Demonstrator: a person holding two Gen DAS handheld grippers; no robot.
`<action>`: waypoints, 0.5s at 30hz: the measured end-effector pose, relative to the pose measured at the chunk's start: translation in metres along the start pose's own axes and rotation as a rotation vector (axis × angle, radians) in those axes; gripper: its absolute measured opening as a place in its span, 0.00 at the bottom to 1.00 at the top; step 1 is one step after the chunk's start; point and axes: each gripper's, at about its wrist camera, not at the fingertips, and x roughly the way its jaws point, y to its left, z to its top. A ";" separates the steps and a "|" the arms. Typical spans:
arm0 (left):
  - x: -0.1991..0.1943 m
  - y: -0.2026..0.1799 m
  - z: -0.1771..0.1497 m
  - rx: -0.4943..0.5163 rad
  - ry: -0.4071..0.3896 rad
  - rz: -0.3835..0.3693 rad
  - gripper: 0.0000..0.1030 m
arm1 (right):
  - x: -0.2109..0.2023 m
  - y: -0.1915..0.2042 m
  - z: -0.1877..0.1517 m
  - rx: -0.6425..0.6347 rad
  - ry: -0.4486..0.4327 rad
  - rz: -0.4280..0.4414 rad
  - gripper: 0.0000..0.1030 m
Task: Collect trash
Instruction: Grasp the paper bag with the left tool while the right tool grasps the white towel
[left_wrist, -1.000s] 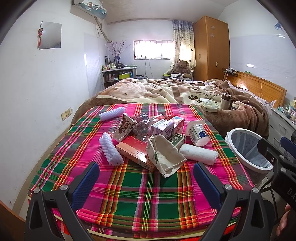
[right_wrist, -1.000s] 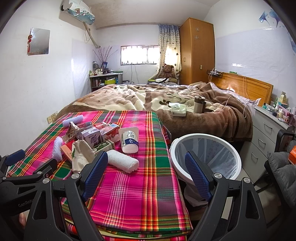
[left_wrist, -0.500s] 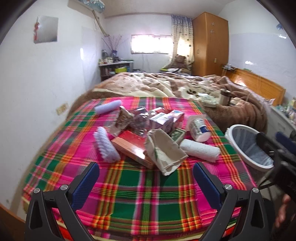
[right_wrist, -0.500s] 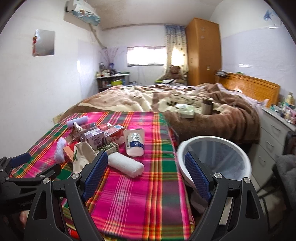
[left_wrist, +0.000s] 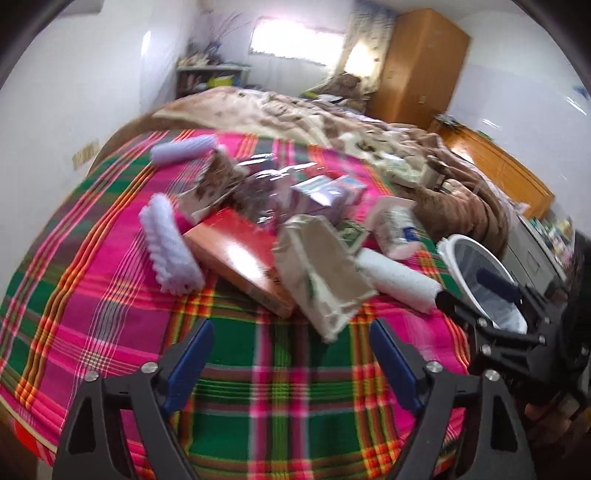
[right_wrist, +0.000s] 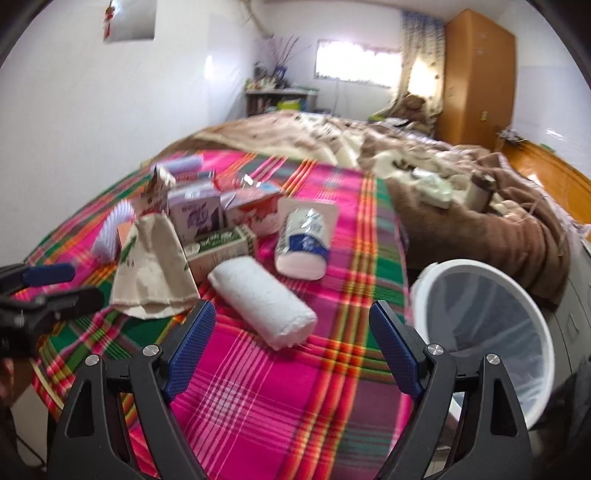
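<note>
1. Bare plaid cloth of the desk (left_wrist: 258, 369) between the near edge and the heap of trash; open room there for both tools.
2. To the right of the desk edge, just beside it: white-rimmed bin (right_wrist: 484, 332), mouth tilted toward the cameras, dark liner inside.
3. Beyond the far edge: bed (right_wrist: 424, 173) with a brown blanket, touching or close against the desk, hard to tell through the blur.
4. White paper roll (right_wrist: 262, 302) lying flat at the heap's near right, long axis running from far left to near right, clear cloth around its near end.
5. Brown paper bag (left_wrist: 321, 273) flat, long axis toward the near edge, overlapping the red flat box (left_wrist: 240, 258).
6. White cup (right_wrist: 304, 236) on its side, lid end pointing away, bottom toward the camera.
7. Ridged white foam piece (left_wrist: 170, 247) at the heap's left, lengthwise toward the near edge.
8. Left gripper (left_wrist: 291, 365) angled down over the bare cloth short of the bag; jaws closing, nothing between them.
9. Right gripper (right_wrist: 291, 347) angled down just short of the paper roll; jaws spread wide, empty.
</note>
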 end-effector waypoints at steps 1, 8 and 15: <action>0.002 0.006 0.002 -0.026 -0.002 0.003 0.83 | 0.004 0.000 0.001 -0.007 0.015 0.001 0.84; 0.013 0.039 0.018 -0.131 0.006 0.027 0.83 | 0.020 0.007 0.006 -0.063 0.070 0.003 0.75; 0.020 0.038 0.021 -0.149 0.026 -0.044 0.80 | 0.031 0.008 0.007 -0.051 0.112 0.030 0.60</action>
